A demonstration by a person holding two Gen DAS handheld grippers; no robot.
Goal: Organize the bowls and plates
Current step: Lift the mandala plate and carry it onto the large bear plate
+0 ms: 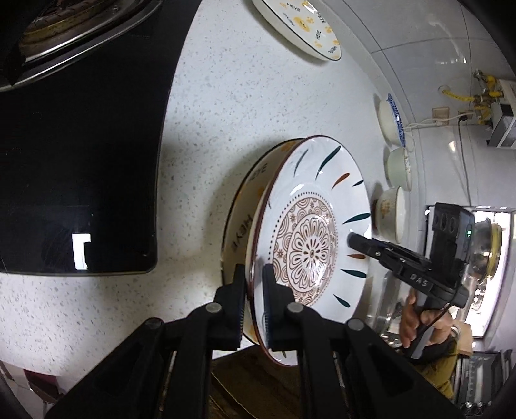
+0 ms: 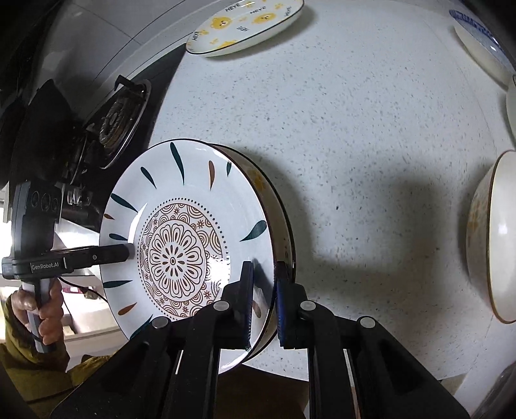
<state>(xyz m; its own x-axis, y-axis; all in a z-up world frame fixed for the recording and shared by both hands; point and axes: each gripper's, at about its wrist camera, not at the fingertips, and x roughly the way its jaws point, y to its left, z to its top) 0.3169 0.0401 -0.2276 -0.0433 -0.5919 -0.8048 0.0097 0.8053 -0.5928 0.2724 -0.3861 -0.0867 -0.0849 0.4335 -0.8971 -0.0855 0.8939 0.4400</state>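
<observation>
- Two plates, stacked, hang between my hands above the tabletop (image 2: pixel 354 129): patterned plate (image 1: pixel 309 245) on top, yellow-print plate (image 1: pixel 240 212) beneath.
- My left gripper (image 1: pixel 254 290) jaws are clamped on the stack's rim at 6 o'clock in the left view; my right gripper (image 2: pixel 262 299) jaws are clamped on the opposite rim.
- Another yellow-print plate (image 2: pixel 248 25) lies at 12 o'clock, the likely destination; neither hand is clearly nearer.
- Only the left view shows three bowls (image 1: pixel 391 119) at 2 o'clock; the right view shows the burner (image 2: pixel 119 125).

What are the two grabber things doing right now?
Left gripper: shut on the flower plate's rim.
Right gripper: shut on the same plate's opposite rim.
</observation>
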